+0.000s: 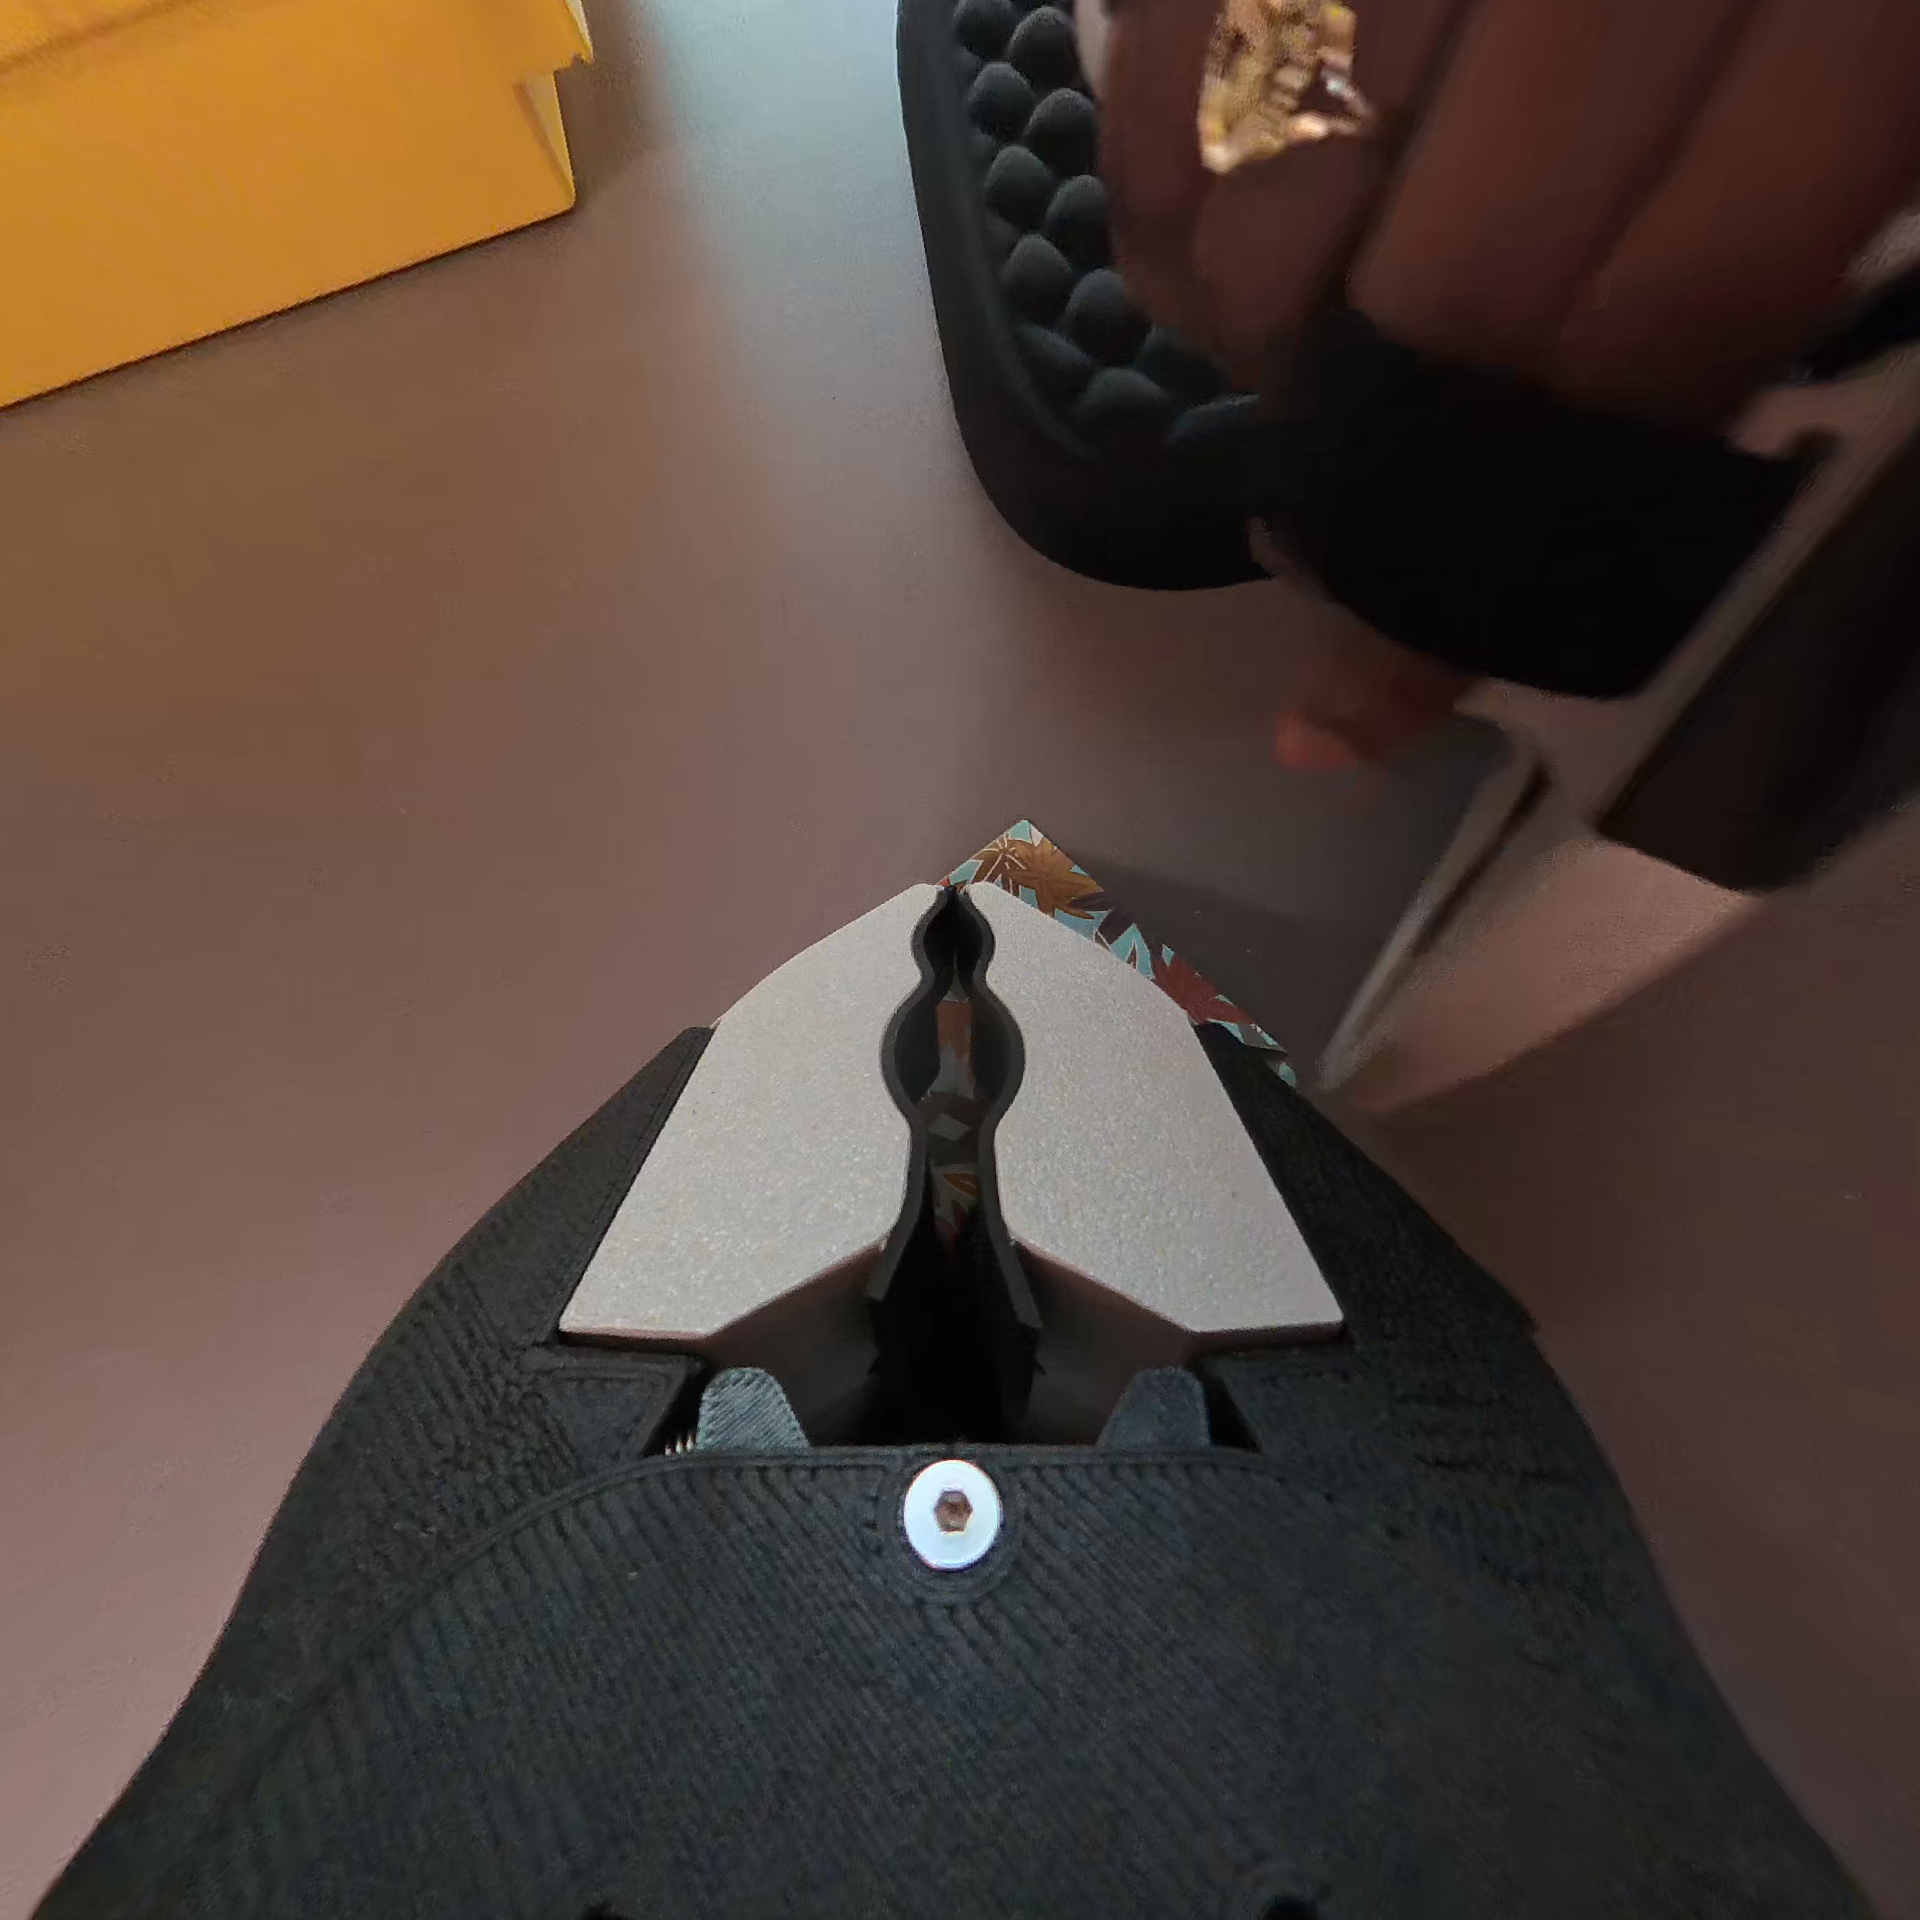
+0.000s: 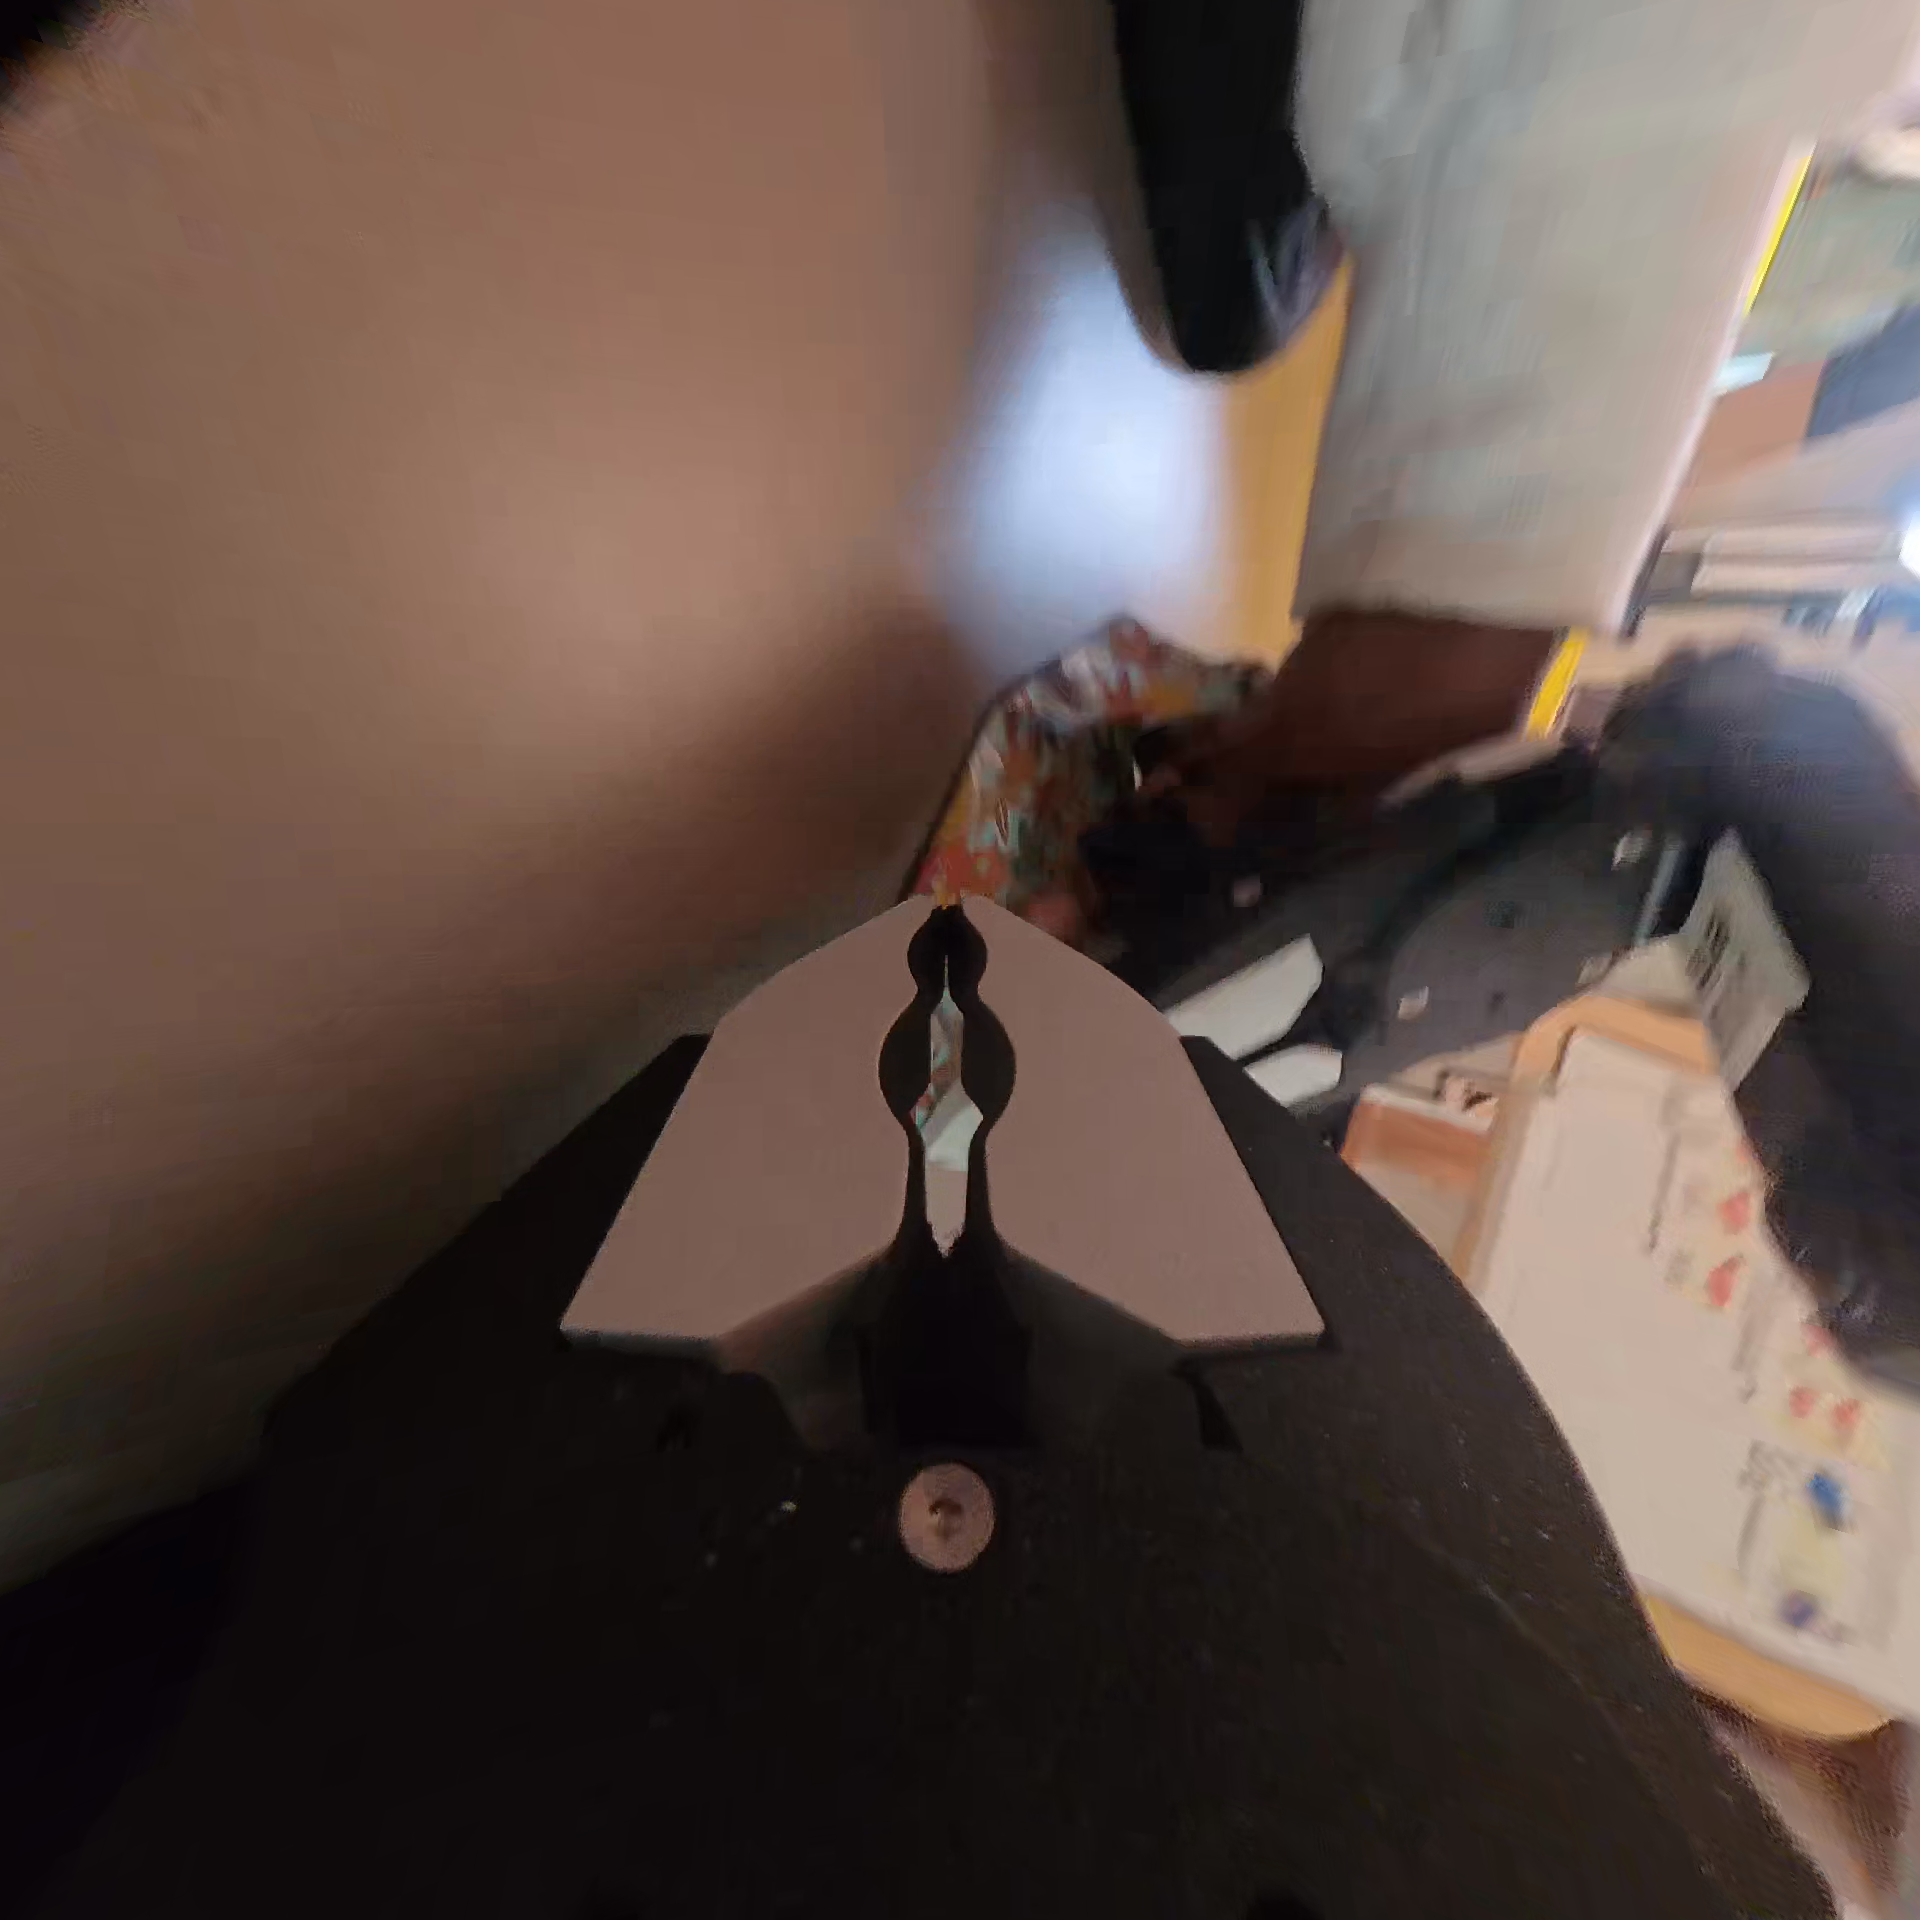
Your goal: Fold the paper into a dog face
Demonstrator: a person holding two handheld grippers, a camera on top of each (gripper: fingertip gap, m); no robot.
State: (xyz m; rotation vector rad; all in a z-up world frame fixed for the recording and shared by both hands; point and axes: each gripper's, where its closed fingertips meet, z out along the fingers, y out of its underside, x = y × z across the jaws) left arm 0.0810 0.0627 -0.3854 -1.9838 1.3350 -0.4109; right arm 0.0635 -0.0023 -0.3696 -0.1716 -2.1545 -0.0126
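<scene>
Both grippers pinch the paper (image 1: 1049, 868), the left gripper (image 1: 956, 896) pinning it low at frame centre and the right gripper (image 2: 951, 906) lifting a corner, so fold slowly, keeping edges aligned.

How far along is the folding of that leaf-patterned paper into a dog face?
Early to midway, as far as shows. Done: the leaf-patterned paper shows a pointed corner, suggesting a fold. In hand: the left gripper is shut on it against the brown table; the right gripper pinches its other end, lifted. Left: no face shape shows yet.
</scene>
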